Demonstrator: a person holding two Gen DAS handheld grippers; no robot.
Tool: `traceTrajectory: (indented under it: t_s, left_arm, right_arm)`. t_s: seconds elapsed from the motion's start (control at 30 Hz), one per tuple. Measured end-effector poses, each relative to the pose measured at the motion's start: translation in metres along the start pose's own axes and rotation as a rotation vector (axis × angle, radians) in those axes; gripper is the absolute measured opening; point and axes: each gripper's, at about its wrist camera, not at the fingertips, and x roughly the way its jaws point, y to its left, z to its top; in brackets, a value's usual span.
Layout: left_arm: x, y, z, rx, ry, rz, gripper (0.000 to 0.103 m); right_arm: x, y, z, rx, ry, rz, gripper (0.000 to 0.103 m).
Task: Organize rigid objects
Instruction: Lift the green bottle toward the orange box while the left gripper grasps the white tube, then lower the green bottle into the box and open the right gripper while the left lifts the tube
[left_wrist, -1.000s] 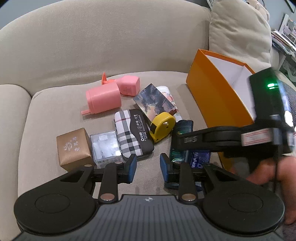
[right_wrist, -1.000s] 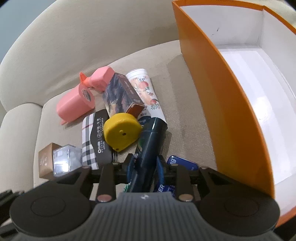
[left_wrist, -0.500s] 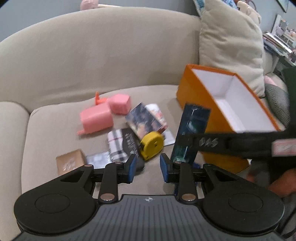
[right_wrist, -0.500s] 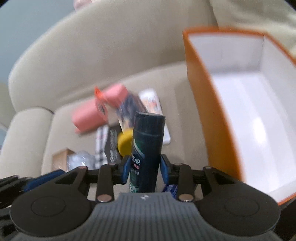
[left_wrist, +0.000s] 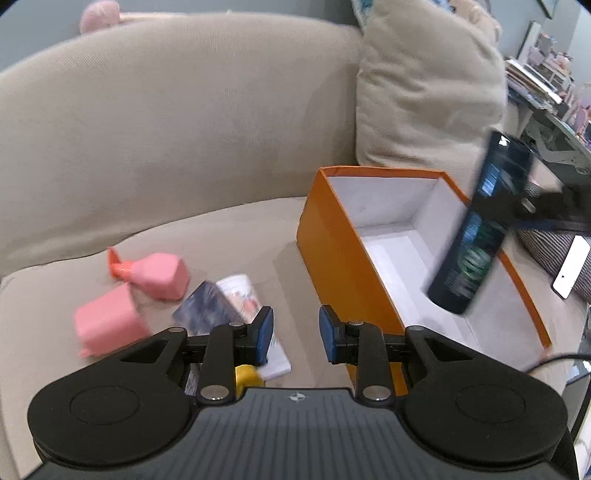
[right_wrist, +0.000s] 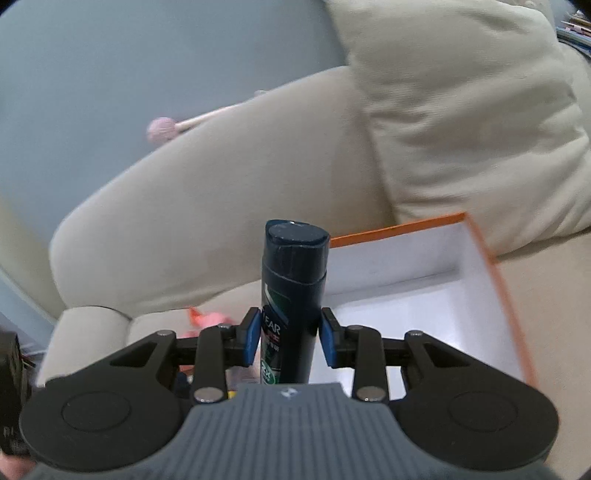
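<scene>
Bottle (right_wrist: 293, 295), dark blue, is standing upright between the blue pads of the right gripper (right_wrist: 289, 339), which is clamping it above the near part of the orange box (right_wrist: 495, 273). Left gripper (left_wrist: 296, 334) is holding nothing, jaws nearly closed, over the sofa seat (left_wrist: 229, 236).

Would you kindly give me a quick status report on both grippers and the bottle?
Right gripper shut on dark blue bottle, held above the orange box. Left gripper shut to its narrowest gap, empty. Box interior bare, nothing in the way.

one orange box (left_wrist: 343, 254), one dark bottle (left_wrist: 476, 236), two pink containers (left_wrist: 110, 321), one cushion (left_wrist: 424, 88), two grippers (left_wrist: 295, 328).
</scene>
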Motion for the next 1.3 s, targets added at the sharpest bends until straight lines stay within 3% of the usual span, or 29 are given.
traceTrajectory:
  t_s: [0.2,0.37,0.5,0.63,0.77,0.93,1.0,1.1,1.13,1.17,1.3]
  left_arm:
    - [0.072,0.019,0.019,-0.064,0.139,0.027,0.034]
    - [0.101,0.02,0.023,-0.086,0.224,0.083,0.039]
    - [0.114,0.022,0.024,-0.11,0.305,0.169,0.038]
    - [0.119,0.013,0.032,-0.069,0.336,0.233,0.047]
    - [0.133,-0.003,0.039,0.028,0.362,0.334,0.065]
    - [0.157,-0.002,0.043,0.068,0.458,0.385,0.066]
    - [0.164,0.006,0.044,0.043,0.492,0.39,0.072]
    - [0.167,0.012,0.046,0.009,0.515,0.374,0.066]
    - [0.167,0.012,0.047,-0.018,0.491,0.391,0.057]
    - [0.166,0.012,0.046,-0.025,0.495,0.379,0.055]
    - [0.16,0.012,0.041,-0.033,0.446,0.371,0.053]
  right_arm:
    - [0.041,-0.04,-0.006,0.005,0.108,-0.046,0.035]
    - [0.07,-0.052,-0.021,0.006,0.16,-0.015,0.035]
    - [0.096,-0.055,-0.024,-0.004,0.206,0.004,0.035]
    - [0.116,-0.06,-0.021,-0.013,0.25,0.038,0.035]
    - [0.134,-0.059,-0.015,-0.026,0.289,0.07,0.035]
    - [0.156,-0.062,-0.009,0.018,0.335,0.092,0.035]
    - [0.159,-0.061,-0.009,0.013,0.333,0.092,0.035]
    - [0.166,-0.059,-0.009,0.014,0.337,0.105,0.035]
    - [0.169,-0.06,-0.009,0.017,0.339,0.111,0.035]
    - [0.174,-0.061,-0.008,0.02,0.341,0.113,0.035]
    - [0.181,-0.063,-0.007,0.022,0.341,0.131,0.035]
